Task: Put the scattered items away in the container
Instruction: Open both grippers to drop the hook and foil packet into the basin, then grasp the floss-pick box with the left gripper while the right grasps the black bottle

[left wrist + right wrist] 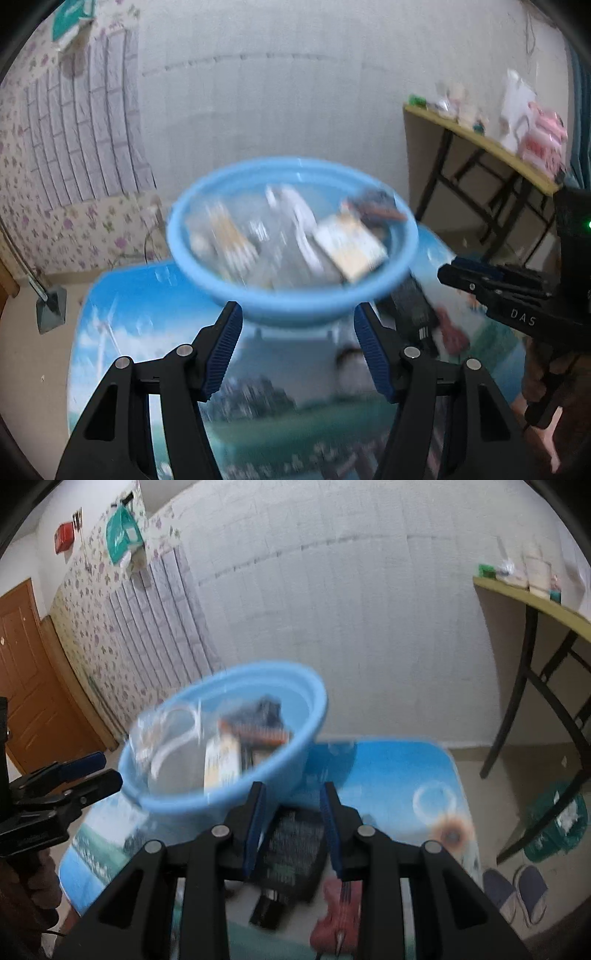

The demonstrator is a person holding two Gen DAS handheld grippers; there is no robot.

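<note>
The black mesh pouch (291, 853) lies on the desk (399, 775) right under the empty, nearly pinched-together right tool (293, 797), long axis running away toward the blue basin (295, 716), so right's closer than the half-spread, empty left tool (297, 314).

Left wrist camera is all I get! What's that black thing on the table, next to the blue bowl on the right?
Observer: The right wrist view shows it's a flat black item, too blurred to name, lying outside the bowl with a smaller black block at its near end.
Operator: Is the red thing beside it a toy?
Observer: It looks like a little red guitar, lying flat.
Operator: Anything on the floor?
Observer: A pair of dark blue slippers.
</note>
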